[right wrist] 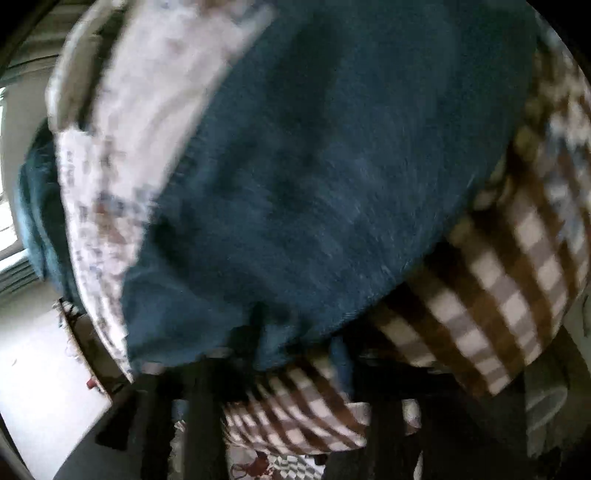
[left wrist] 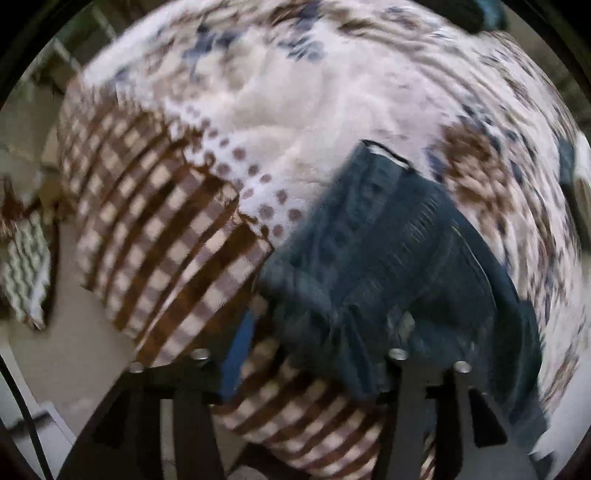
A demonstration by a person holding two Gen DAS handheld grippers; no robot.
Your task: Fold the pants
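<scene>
Dark blue denim pants (left wrist: 388, 251) lie bunched on a bed covered with a white, brown and blue patterned blanket (left wrist: 295, 103). In the left wrist view the waistband end with a white label points to the far side. My left gripper (left wrist: 295, 354) stands wide apart at the bed's near edge; the right finger (left wrist: 402, 328) is against the denim, the left over the checked border. In the right wrist view the pants (right wrist: 314, 166) fill the frame. My right gripper (right wrist: 284, 369) is at the denim's lower edge; both views are blurred by motion.
The blanket's brown checked border (left wrist: 166, 229) hangs over the bed's edge, also showing in the right wrist view (right wrist: 509, 266). Light floor (left wrist: 74, 350) lies to the left, with a zigzag-patterned cloth (left wrist: 26, 266) on it. Another dark garment (left wrist: 476, 14) lies at the bed's far side.
</scene>
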